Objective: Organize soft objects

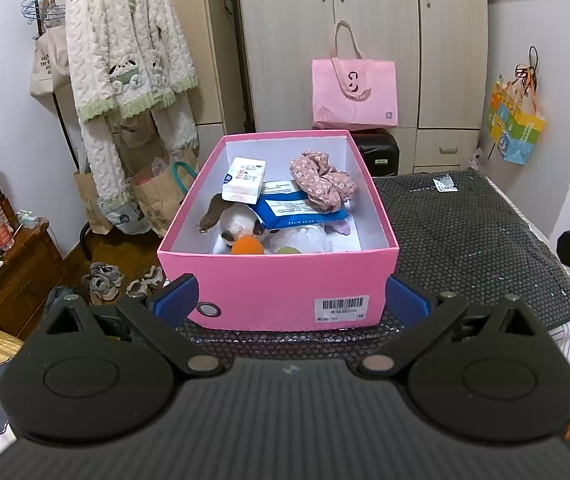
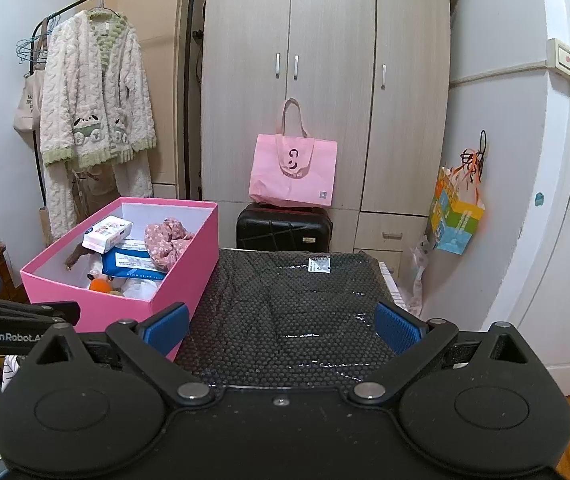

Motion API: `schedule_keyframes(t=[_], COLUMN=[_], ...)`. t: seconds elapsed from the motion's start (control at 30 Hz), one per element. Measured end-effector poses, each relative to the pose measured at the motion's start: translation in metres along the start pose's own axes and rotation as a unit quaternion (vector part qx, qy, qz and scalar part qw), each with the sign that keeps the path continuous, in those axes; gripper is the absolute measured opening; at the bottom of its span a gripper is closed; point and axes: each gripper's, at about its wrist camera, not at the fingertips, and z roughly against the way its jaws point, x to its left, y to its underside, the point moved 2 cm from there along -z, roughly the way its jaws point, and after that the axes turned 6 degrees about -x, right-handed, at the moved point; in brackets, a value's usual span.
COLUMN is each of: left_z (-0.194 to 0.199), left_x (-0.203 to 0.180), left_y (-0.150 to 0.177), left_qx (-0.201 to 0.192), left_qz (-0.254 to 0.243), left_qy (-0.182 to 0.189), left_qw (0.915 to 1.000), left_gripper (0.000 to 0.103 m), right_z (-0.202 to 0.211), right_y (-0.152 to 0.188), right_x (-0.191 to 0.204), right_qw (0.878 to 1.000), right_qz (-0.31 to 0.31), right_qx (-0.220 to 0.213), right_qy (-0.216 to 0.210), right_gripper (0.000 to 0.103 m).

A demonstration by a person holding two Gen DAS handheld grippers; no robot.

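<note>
Left wrist view: the pink box [image 1: 277,280] sits on the black bubble-wrap mat [image 1: 477,232], holding a floral scrunchie [image 1: 323,184], a blue wipes pack [image 1: 299,212] and a plush toy [image 1: 237,226] (partly buried). The left gripper [image 1: 291,304] is spread wide, empty, straddling the box's barcode end; the label's print looks unreadable.

Right wrist view: the right gripper [image 2: 283,330] gapes wide over bare mat, box to its left. "GenRobot" is printed on the other gripper.

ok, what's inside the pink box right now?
In the pink box: floral scrunchie, white tissue pack atop a blue wipes pack, plush toy, orange ball. Whatever lies beneath them is covered.
</note>
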Motion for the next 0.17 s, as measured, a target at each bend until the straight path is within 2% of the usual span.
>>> schedule_keyframes(t=[0.17], left_z=[-0.0007], left_x=[-0.0008], left_y=[-0.0001], left_qx=[0.003], left_qz=[0.001], left_qy=[0.003], left_qw=[1.0000], left_gripper=[0.101], right_z=[-0.0007], right_y=[0.0004], right_x=[-0.0013], right_qw=[1.000], right_qz=[-0.002], right_qx=[0.001], right_qy=[0.000], right_gripper=[0.101])
